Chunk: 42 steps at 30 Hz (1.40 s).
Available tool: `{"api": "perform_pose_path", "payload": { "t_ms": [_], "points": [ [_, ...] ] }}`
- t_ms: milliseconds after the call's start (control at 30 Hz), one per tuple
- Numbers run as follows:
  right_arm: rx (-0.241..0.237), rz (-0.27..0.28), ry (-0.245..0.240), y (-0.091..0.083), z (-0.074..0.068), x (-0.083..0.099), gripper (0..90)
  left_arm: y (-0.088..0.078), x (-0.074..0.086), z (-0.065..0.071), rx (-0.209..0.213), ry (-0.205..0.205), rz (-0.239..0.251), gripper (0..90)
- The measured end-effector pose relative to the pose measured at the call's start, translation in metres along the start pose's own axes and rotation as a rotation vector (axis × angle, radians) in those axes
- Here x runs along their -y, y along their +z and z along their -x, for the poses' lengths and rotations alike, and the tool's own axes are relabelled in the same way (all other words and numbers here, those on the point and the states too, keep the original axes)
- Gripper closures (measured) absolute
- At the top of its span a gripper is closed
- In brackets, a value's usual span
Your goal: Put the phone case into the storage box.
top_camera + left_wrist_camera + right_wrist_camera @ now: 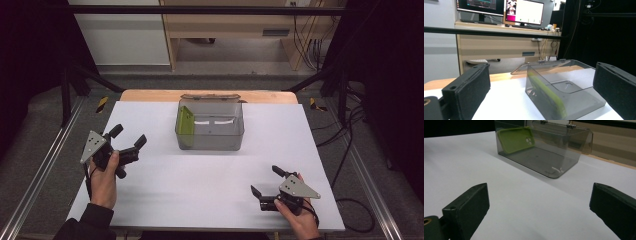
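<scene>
A smoky clear plastic box [210, 126] stands on the white table [165, 180] at the back middle, its hinged lid folded back. A green phone case [184, 120] leans upright against the box's left inner wall; it also shows as the green phone case [516, 139] and edge-on as the green phone case [546, 93]. My left gripper [129, 137] is held open left of the box, jaws empty and apart from it. My right gripper [266, 181] is open near the front right, pointing toward the box [541, 147].
A wooden strip [150, 95] runs behind the table's white top. Metal rails [45, 165] flank the table. A desk with monitors [499, 7] stands beyond, with cables [350, 125] trailing on the floor at the right.
</scene>
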State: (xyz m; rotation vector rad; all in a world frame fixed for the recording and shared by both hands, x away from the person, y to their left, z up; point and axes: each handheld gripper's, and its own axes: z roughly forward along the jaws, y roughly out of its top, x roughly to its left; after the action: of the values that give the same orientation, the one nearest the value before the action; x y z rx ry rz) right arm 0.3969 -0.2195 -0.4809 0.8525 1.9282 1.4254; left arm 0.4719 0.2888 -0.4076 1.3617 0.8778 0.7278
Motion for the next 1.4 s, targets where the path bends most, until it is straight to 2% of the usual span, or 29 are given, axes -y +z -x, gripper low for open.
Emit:
{"api": "perform_pose_path", "payload": {
  "t_ms": [267,533,933,1400],
  "points": [
    [0.002,0.001,-0.007,0.000,-0.001,0.000,3.0,-0.009,0.013,-0.004,-0.022,-0.040,0.002,1.0],
    [0.002,0.001,-0.010,0.000,-0.001,0.000,3.0,-0.016,0.024,-0.004,-0.026,-0.054,-0.012,1.0],
    [0.001,0.000,-0.014,0.000,-0.001,0.000,2.9,-0.023,0.029,0.001,-0.012,-0.026,-0.015,1.0],
    [0.001,-0.002,-0.015,0.001,-0.001,0.000,2.9,-0.034,0.032,0.005,-0.003,-0.022,-0.015,1.0]
  ]
}}
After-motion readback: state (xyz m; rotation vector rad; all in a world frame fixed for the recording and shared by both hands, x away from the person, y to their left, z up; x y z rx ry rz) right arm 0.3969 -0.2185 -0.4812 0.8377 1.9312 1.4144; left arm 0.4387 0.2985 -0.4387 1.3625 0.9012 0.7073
